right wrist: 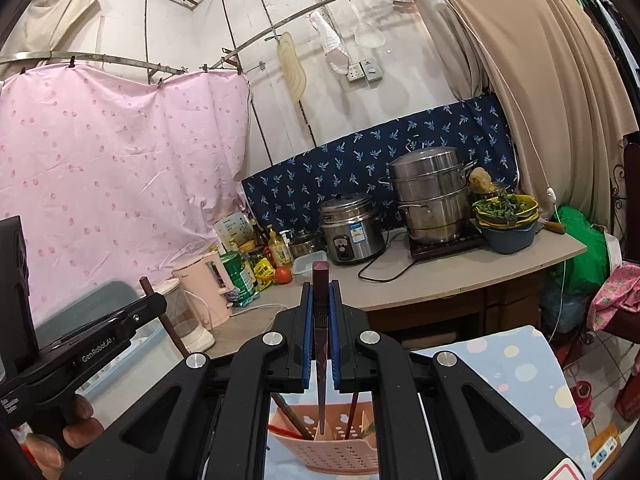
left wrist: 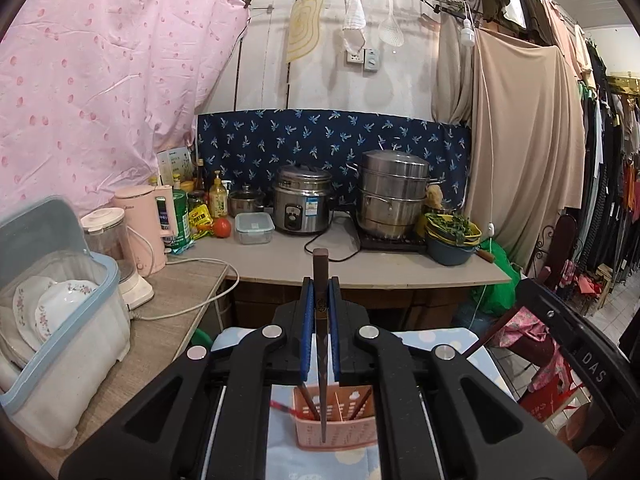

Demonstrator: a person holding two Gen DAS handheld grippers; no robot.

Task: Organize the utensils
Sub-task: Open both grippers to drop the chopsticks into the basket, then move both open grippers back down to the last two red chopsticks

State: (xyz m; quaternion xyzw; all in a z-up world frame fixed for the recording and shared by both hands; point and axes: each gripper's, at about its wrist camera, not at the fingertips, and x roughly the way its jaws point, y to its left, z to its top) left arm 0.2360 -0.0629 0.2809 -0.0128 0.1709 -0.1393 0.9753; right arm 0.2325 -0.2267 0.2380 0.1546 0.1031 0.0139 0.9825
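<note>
The left gripper [left wrist: 321, 292] was clamped tight on 1 dark wooden chopstick [left wrist: 320, 276], its blue pads [left wrist: 306, 320] pressing the stick from both sides. The chopstick stood close to upright, its square butt above the pads and its thin tip hanging down over the pink perforated utensil holder [left wrist: 340, 428]. That holder sat on a pale blue cloth with pastel dots [left wrist: 440, 340] and was split into compartments; other chopsticks [left wrist: 310, 400] leaned inside it, and a red-handled item lay against its left side.

The right gripper [right wrist: 321, 296] was likewise closed on a second dark chopstick [right wrist: 320, 280], gripped between its blue pads [right wrist: 307, 320], butt end up, the tip pointing down into the same pink utensil holder [right wrist: 332, 448]. Whether either tip touched the basket could not be told. In the right wrist view the left gripper [right wrist: 154, 306] showed at the left edge with its chopstick [right wrist: 170, 324] tilted, and the person's fingers [right wrist: 80, 424] wrapped its handle.

Behind lay a countertop [left wrist: 400, 264] carrying a steel rice cooker [left wrist: 302, 200], a stacked steel steamer pot [left wrist: 394, 194], a tomato [left wrist: 222, 227], a clear lidded container [left wrist: 254, 228], bottles, a pink kettle [left wrist: 142, 228] and bowls of greens [left wrist: 452, 232]. A covered dish rack with floral plates [left wrist: 60, 304] sat at the left.
</note>
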